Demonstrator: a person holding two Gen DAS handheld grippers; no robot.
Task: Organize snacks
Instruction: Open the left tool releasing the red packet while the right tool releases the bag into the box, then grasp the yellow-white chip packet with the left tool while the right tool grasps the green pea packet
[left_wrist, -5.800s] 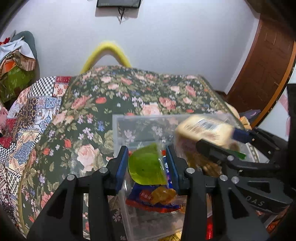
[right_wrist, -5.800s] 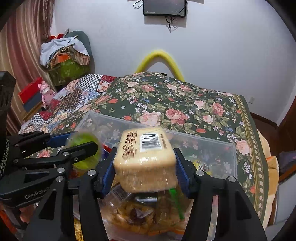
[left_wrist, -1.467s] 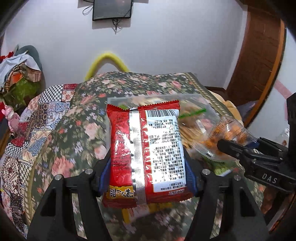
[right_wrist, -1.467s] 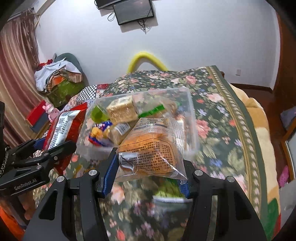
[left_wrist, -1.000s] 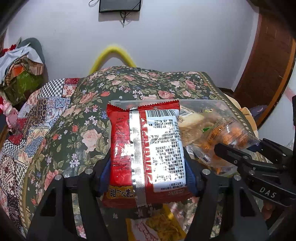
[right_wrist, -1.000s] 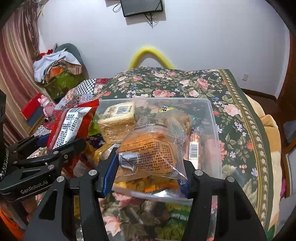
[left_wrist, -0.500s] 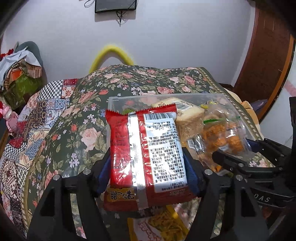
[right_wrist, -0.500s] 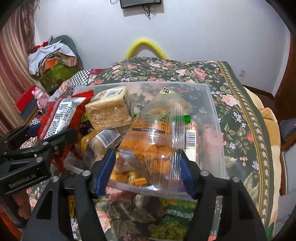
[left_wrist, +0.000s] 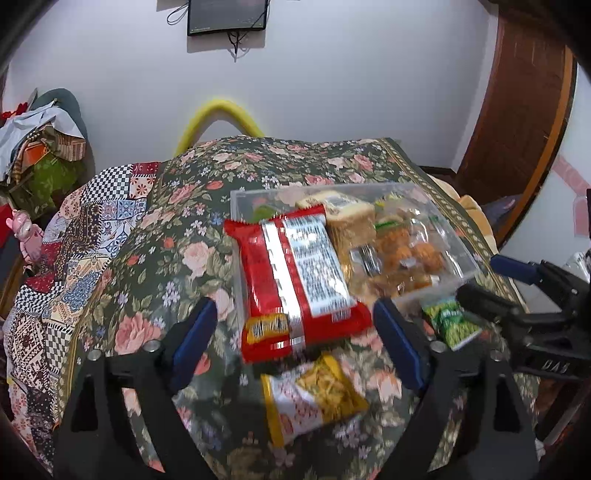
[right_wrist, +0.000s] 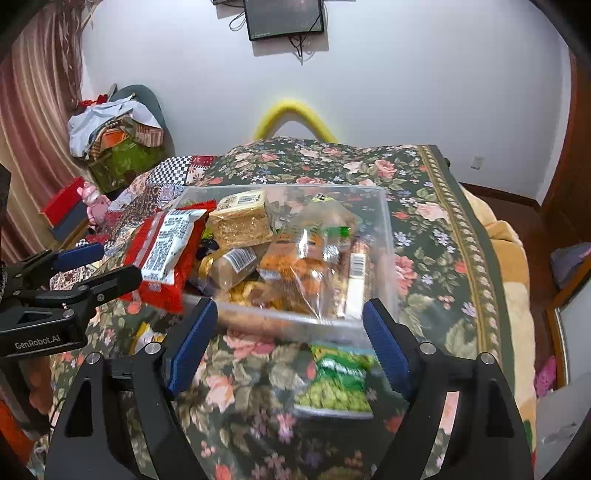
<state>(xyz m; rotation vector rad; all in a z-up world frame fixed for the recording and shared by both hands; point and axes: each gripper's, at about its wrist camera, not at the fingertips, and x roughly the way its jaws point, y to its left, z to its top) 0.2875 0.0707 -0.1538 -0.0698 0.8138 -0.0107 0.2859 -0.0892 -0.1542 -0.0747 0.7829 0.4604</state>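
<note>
I have both claws spread wide with nothing between their fingers. My left claw (left_wrist: 291, 336) hangs over the floral bedspread (left_wrist: 155, 266), and straight ahead of it, just beyond the blue pads, the red snack packet (left_wrist: 291, 273) lies tilted with its far end inside the clear plastic bin (left_wrist: 448, 225) and its near end hanging over the bin's near-left rim. Below that claw, close in, a yellow chip packet (left_wrist: 314, 398) lies flat on the bedspread. Off to its right, a green pea packet (left_wrist: 450, 325) lies just outside the bin's near wall, with the right claw's black fingers beside it.

My right claw (right_wrist: 288, 336) faces the bin's (right_wrist: 388, 229) near wall, which sits just past its fingertips. In the bin ahead of that claw I see a clear bag of orange snacks (right_wrist: 295, 269) to the front, a wrapped tan cake block (right_wrist: 242, 219) farther back and left of it, and a narrow packet (right_wrist: 356, 280) standing against the right wall. The red packet (right_wrist: 166, 251) leans over the left rim, touching the cake block's side or close to it; I cannot tell which. The green pea packet (right_wrist: 338, 384) lies on the bedspread (right_wrist: 424, 229) between this claw's fingers, nearer than the bin. The left claw's finger (right_wrist: 107, 284) shows to the left, just beside the red packet.
</note>
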